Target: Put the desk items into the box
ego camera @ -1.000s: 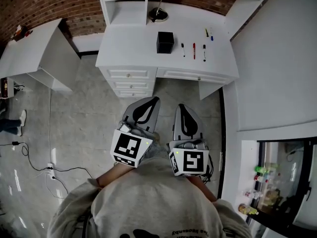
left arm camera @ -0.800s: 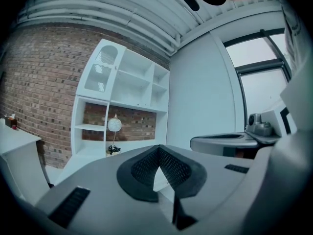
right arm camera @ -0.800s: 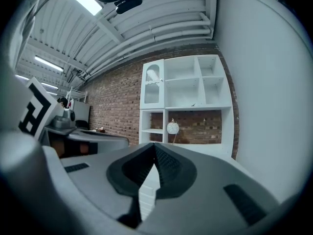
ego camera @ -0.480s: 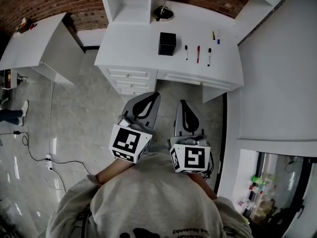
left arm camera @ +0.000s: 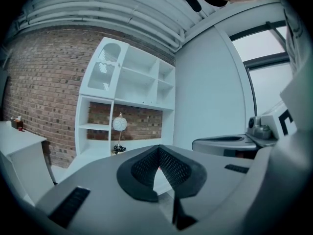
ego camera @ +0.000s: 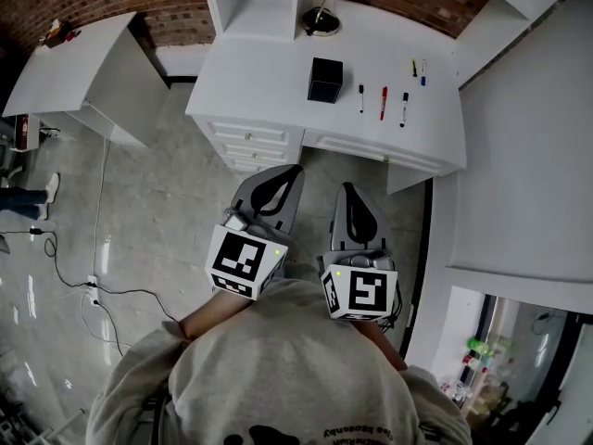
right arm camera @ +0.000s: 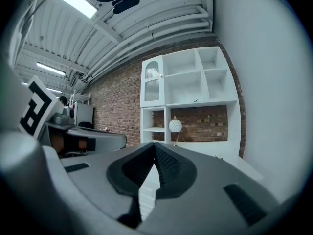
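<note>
A: Pens (ego camera: 383,103) to put away, but near things first: what about the grippers?

B: Both low over the floor (ego camera: 139,239), well short of the black box (ego camera: 325,80). Left gripper (ego camera: 293,172): closed tip to tip, nothing inside. Right gripper (ego camera: 350,190): also pressed together, also empty.

A: And farther, on the desk (ego camera: 250,82)?

B: First the box itself, upright, around the middle. Just right of the box, three pens in a row, a red one between two black. Behind the row and farther right of the box, a small yellow pen (ego camera: 413,67) and a small blue pen (ego camera: 423,72), close together.

A: Long axis?

B: Front to back, almost in line with the jaws, so probably a turn of the wrist before closing across a barrel. Ahead and to the right of the box, therefore nearer to the right gripper. Should spread the jaws first.
</note>
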